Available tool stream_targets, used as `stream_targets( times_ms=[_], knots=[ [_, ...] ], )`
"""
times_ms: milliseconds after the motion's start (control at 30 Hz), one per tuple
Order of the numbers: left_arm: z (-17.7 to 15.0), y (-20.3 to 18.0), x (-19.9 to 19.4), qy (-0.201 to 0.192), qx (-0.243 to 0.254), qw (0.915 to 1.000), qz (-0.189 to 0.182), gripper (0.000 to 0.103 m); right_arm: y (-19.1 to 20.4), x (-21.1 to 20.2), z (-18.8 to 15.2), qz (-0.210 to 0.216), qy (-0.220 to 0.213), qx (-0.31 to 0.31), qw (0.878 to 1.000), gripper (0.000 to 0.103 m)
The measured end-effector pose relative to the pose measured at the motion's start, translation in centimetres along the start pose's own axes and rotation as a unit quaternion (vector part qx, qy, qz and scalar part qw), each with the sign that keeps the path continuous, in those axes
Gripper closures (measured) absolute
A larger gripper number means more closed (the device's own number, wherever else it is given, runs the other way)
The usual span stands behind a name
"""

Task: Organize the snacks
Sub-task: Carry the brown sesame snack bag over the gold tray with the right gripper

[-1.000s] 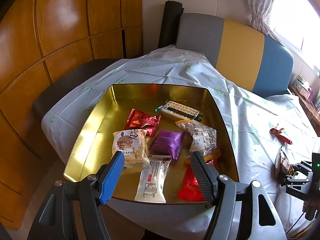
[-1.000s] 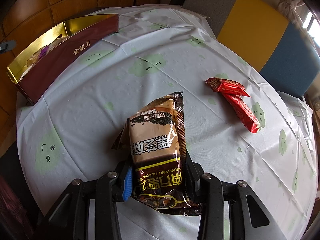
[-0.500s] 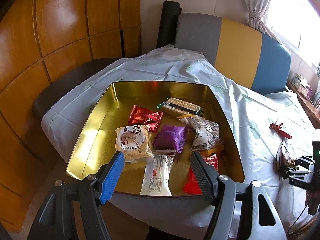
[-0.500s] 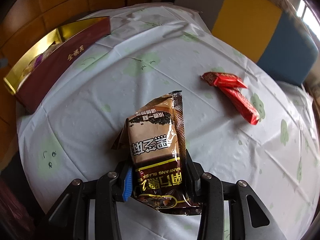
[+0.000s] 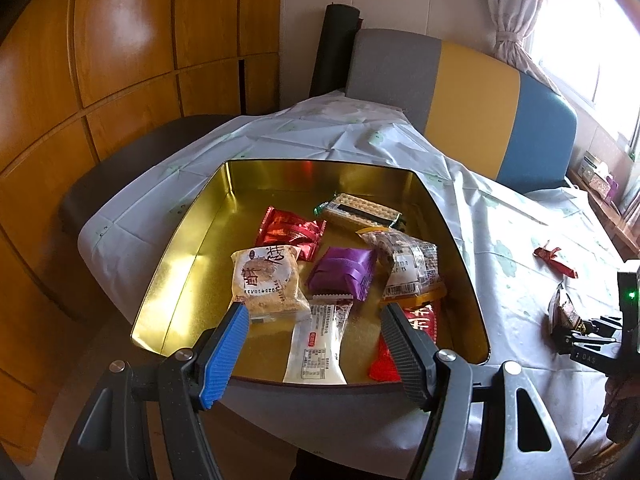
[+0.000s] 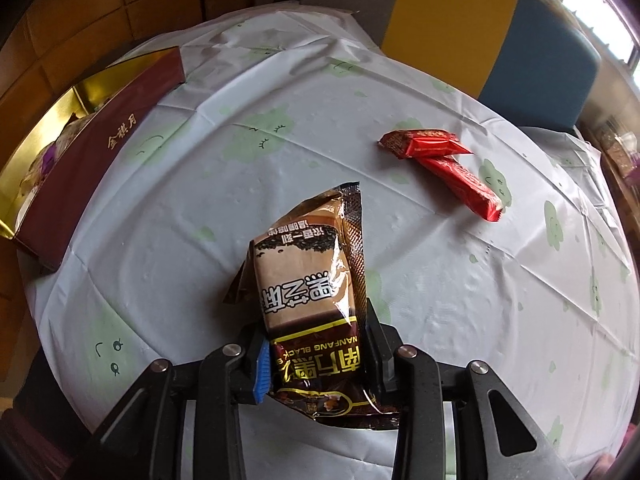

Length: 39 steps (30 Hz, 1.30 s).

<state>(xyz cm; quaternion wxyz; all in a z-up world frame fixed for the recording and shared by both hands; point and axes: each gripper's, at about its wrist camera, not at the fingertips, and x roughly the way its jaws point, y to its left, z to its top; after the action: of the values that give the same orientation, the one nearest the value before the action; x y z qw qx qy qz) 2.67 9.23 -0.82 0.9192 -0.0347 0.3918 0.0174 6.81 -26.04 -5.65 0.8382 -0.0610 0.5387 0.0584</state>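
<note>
My right gripper (image 6: 316, 344) is closing its jaws on the lower end of a brown snack packet (image 6: 308, 280), and the pads press its sides. The packet sticks out over the pale tablecloth (image 6: 460, 288). Two red bars (image 6: 448, 160) lie crossed further out on the cloth. My left gripper (image 5: 316, 316) hangs open with nothing in it over the near edge of a golden tin (image 5: 192, 240). The tin holds several wrapped snacks, among them a purple packet (image 5: 344, 270) and a beige cake (image 5: 266, 280). In the left wrist view the right gripper (image 5: 576, 328) shows at the far right.
The tin's maroon side (image 6: 80, 152) stands at the table's left rim. A grey, yellow and blue bench back (image 5: 460, 92) runs behind the table, with wooden wall panels (image 5: 120, 60) to the left. A dark rolled mat (image 5: 336, 48) leans in the corner.
The right gripper has rolled a little with the brown packet in it, and its jaws have squeezed closer. The left gripper has barely shifted and stays open.
</note>
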Motion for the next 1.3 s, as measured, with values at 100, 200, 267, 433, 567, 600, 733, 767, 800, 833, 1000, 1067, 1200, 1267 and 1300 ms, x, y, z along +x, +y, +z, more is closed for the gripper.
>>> stream_targets(
  times_ms=[100,200,267,433,567,600,733,767,800,833,1000,1067,1200,1267,1300],
  knots=[
    [-0.1,0.1,0.0,0.0,-0.001,1.0,-0.001,0.033,0.4,-0.8,-0.4,0.001,-0.01,0.021,1.0,0.067],
    [-0.2,0.4,0.1,0.002,-0.009,1.0,0.0,0.033,1.1,-1.6,0.0,0.019,-0.028,0.038,0.999,0.067],
    [-0.2,0.8,0.2,0.003,-0.017,0.9999,0.001,0.034,1.9,-1.9,0.3,0.041,-0.032,0.045,0.998,0.067],
    [-0.2,1.9,0.2,-0.001,-0.028,0.9996,0.006,0.036,4.5,-1.8,0.7,0.065,-0.036,0.041,0.996,0.067],
    [-0.5,2.7,0.3,-0.001,-0.038,0.9993,0.008,0.036,6.5,-2.7,0.6,0.093,-0.043,0.039,0.994,0.067],
    [-0.5,2.9,0.3,0.0,-0.043,0.999,0.009,0.036,7.1,-3.0,0.7,0.101,-0.045,0.034,0.993,0.067],
    [-0.5,3.6,0.4,0.002,-0.06,0.9982,0.011,0.036,9.4,-4.2,1.4,0.129,-0.061,0.016,0.99,0.067],
    [-0.4,3.6,0.3,0.001,-0.055,0.9984,0.015,0.036,10.0,-4.6,1.8,0.138,-0.067,0.012,0.988,0.067],
    [-0.4,3.5,0.2,-0.001,-0.051,0.9985,0.019,0.036,10.7,-5.1,2.0,0.146,-0.072,0.008,0.987,0.067],
    [-0.3,3.5,0.1,-0.003,-0.047,0.9986,0.025,0.036,11.4,-5.5,2.5,0.156,-0.077,0.002,0.985,0.067],
    [-0.3,3.7,-0.1,-0.002,-0.048,0.998,0.04,0.036,15.3,-6.6,4.3,0.188,-0.088,-0.038,0.977,0.067],
    [-0.3,4.0,-0.1,-0.002,-0.051,0.9978,0.042,0.036,16.4,-6.8,4.9,0.198,-0.089,-0.047,0.975,0.067],
    [-0.5,4.6,-0.1,-0.003,-0.056,0.9972,0.049,0.036,18.5,-7.1,5.9,0.218,-0.088,-0.056,0.97,0.067],
    [-0.5,4.9,0.0,-0.003,-0.058,0.997,0.051,0.036,19.4,-7.3,6.4,0.229,-0.088,-0.058,0.968,0.067],
    [-0.6,4.9,-0.1,-0.003,-0.059,0.9969,0.052,0.036,20.0,-7.3,6.7,0.235,-0.089,-0.061,0.966,0.067]
  ],
)
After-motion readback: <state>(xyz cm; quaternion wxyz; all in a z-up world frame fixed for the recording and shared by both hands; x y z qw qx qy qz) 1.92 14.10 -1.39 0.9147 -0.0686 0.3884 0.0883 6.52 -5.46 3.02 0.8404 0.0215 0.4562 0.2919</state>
